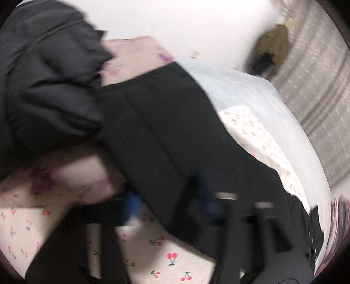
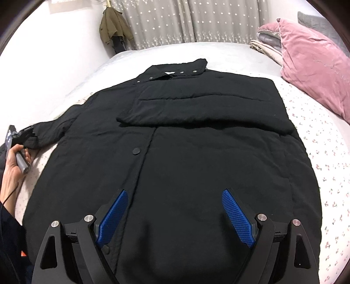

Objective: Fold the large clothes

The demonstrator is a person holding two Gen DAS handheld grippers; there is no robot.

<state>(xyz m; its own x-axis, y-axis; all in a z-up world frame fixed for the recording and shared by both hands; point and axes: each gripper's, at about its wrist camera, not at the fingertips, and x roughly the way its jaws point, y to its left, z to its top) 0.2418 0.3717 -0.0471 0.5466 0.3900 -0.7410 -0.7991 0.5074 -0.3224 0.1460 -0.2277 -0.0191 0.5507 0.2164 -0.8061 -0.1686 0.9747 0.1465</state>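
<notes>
A large black padded coat (image 2: pixel 179 139) lies front up on the bed, collar at the far end. One sleeve is folded across its chest. My right gripper (image 2: pixel 175 216) is open, its blue pads (image 2: pixel 237 218) spread just above the coat's hem. My left gripper (image 2: pixel 24 136) is at the far left, shut on the cuff of the other sleeve (image 2: pixel 52 129). In the blurred left wrist view the left gripper (image 1: pixel 170 209) has black sleeve cloth (image 1: pixel 157 135) between its blue pads (image 1: pixel 131 209).
The bed (image 2: pixel 323 174) has a cherry-print sheet. A pink pillow (image 2: pixel 315 63) and folded blankets (image 2: pixel 265 47) lie at the far right. A second dark garment (image 1: pixel 48 72) is piled at the left. An olive jacket (image 2: pixel 112 27) hangs by the grey curtains (image 2: pixel 196 19).
</notes>
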